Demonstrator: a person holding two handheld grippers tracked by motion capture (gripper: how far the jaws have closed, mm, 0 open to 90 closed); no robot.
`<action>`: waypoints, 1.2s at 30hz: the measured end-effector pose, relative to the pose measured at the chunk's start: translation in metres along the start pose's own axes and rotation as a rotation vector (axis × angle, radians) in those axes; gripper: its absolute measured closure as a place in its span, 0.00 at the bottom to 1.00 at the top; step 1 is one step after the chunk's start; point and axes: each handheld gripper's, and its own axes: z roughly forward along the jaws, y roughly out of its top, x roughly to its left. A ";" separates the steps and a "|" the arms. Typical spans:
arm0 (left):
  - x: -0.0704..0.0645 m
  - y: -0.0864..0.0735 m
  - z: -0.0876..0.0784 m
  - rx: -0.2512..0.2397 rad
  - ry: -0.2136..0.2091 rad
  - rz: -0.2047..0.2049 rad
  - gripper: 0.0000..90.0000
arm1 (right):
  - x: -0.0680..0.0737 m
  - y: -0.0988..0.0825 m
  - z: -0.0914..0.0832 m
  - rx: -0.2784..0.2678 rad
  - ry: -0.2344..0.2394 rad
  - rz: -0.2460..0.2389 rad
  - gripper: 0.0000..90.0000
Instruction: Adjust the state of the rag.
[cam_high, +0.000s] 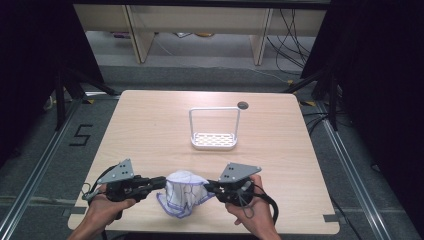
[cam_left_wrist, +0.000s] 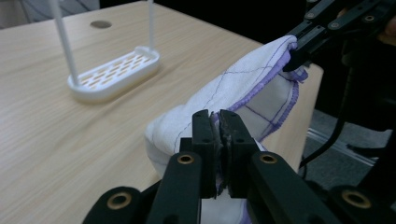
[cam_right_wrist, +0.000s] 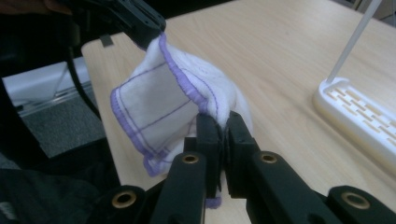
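A white cloth with purple stitched edges (cam_high: 183, 193) hangs between the two grippers near the table's front edge, lifted and sagging in the middle. My left gripper (cam_high: 161, 182) is shut on the cloth's left edge; in the left gripper view its jaws pinch the cloth (cam_left_wrist: 219, 122) and the white cloth (cam_left_wrist: 243, 88) stretches away to the other gripper. My right gripper (cam_high: 210, 187) is shut on the right edge; in the right gripper view its jaws grip the cloth (cam_right_wrist: 221, 122), whose purple hem (cam_right_wrist: 180, 77) runs up to the far gripper.
A white slotted rack with a tall wire handle (cam_high: 214, 140) stands at the table's middle, behind the cloth. A round cable hole (cam_high: 243, 105) sits near the back edge. The wooden table (cam_high: 150, 125) ends just in front of the hands.
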 end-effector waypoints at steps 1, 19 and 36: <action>-0.001 0.006 0.000 -0.007 -0.016 0.004 0.94 | 0.000 0.004 -0.007 -0.012 0.001 -0.004 0.97; 0.073 0.025 0.105 0.238 0.059 0.039 0.94 | -0.093 0.003 0.031 0.210 -0.193 0.076 0.97; 0.111 -0.001 0.100 0.204 0.241 -0.147 0.48 | -0.121 -0.015 0.065 0.280 -0.289 0.143 0.57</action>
